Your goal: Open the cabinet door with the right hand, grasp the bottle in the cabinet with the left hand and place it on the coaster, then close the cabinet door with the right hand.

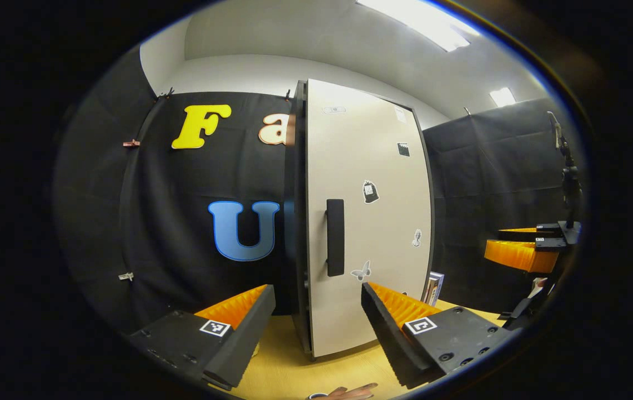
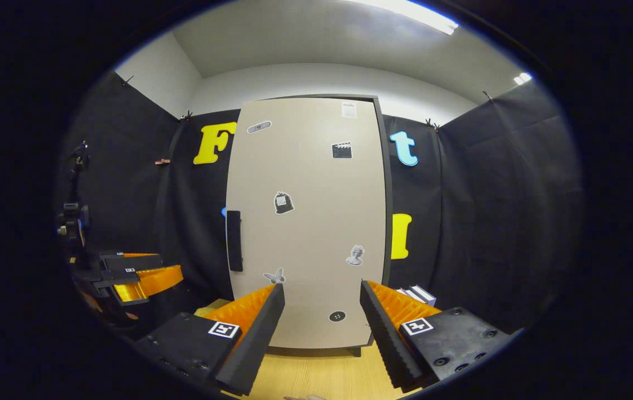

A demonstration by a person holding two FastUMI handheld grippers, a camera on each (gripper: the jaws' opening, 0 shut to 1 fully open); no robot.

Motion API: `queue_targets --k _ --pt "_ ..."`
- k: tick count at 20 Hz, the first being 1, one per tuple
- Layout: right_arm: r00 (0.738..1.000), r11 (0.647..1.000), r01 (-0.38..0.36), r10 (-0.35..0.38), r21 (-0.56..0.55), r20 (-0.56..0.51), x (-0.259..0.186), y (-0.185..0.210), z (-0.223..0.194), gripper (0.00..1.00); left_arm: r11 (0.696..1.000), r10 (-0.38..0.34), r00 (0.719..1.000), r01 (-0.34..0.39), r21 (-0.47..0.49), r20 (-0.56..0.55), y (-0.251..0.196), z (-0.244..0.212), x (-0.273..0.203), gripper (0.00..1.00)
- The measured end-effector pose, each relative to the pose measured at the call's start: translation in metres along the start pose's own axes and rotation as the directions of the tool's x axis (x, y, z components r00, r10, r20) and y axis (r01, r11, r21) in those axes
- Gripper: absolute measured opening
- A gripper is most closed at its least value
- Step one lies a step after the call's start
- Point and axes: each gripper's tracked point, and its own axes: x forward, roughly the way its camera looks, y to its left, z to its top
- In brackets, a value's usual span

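Closed cabinet door (image 2: 308, 222): flat, pale, matte panel with stickers and a dark bar handle (image 2: 234, 240). Books (image 2: 417, 294) stand right of it. Left gripper (image 1: 316, 328) and right gripper (image 2: 321, 328) face it, jaws apart, empty.

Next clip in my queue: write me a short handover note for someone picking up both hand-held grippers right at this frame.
Left hand-held gripper: open, empty, facing the cabinet door's handle edge.
Right hand-held gripper: open, empty, squarely facing the cabinet door, not touching it.
Cabinet: door shut; its handle sits on the door's left side in the right gripper view. The bottle cannot be seen behind the closed door, and I cannot make out the coaster. Cabinet stands on the wooden table.
Done: nothing yet.
Left: right opens the door, left takes the bottle to the coaster, right closes the door.
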Motion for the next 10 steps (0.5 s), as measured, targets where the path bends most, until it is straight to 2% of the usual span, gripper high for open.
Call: queue_targets --k 10 --pt "1.0 1.0 0.005 -0.005 -0.009 -0.01 0.0019 -0.0032 -0.0017 0.9 1.0 -0.018 1.0 0.018 -0.003 0.005 -0.0077 0.0001 0.0029 0.98"
